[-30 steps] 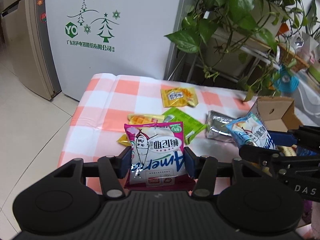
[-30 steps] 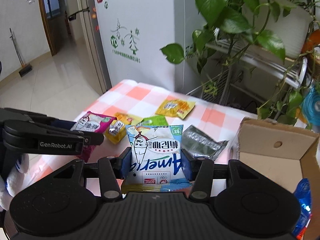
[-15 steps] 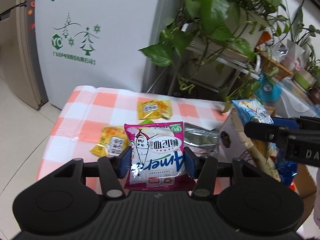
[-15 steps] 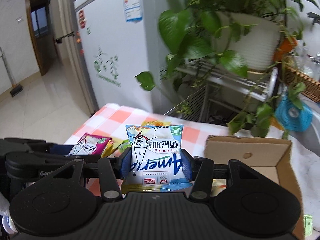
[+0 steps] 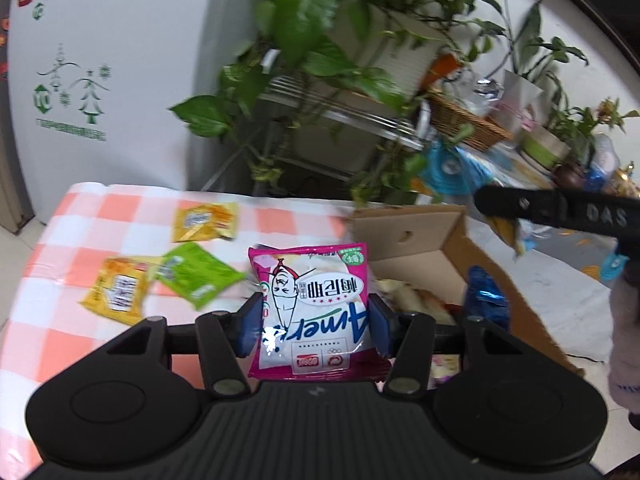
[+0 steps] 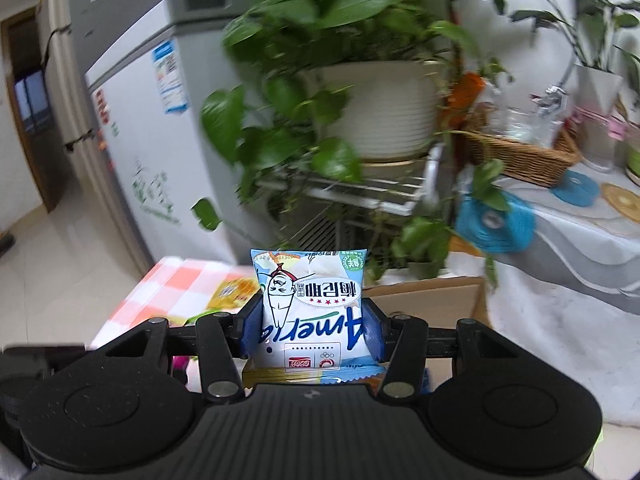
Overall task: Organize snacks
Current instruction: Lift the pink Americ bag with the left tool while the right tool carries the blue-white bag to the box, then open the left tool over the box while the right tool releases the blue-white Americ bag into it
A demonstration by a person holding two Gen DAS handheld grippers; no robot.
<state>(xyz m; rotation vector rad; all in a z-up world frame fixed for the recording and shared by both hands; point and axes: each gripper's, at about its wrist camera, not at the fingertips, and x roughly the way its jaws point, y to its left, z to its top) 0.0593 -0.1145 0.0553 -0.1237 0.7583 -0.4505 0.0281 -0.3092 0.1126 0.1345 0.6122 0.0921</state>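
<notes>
My left gripper (image 5: 314,326) is shut on a pink snack bag (image 5: 312,304), held upright just left of the open cardboard box (image 5: 432,248). The box holds several snacks, a blue packet (image 5: 486,300) among them. My right gripper (image 6: 312,330) is shut on a light-blue snack bag (image 6: 310,304), with the box's cardboard flap (image 6: 432,300) right behind it. In the left wrist view the right gripper's black arm (image 5: 560,210) hangs above the box's far right side. On the checked tablecloth (image 5: 80,344) lie two yellow packets (image 5: 204,222) (image 5: 116,290) and a green packet (image 5: 196,274).
A white fridge (image 5: 100,72) stands behind the table. A metal rack with leafy potted plants (image 5: 332,52) rises behind the box. To the right a cloth-covered table (image 6: 580,232) carries a wicker basket (image 6: 516,156) and blue coasters. A gloved hand (image 5: 624,344) shows at the right edge.
Both grippers have swung right and risen with their bags. The box has come from the right edge toward the middle, and the loose packets have slid left. Both grips are unchanged.
</notes>
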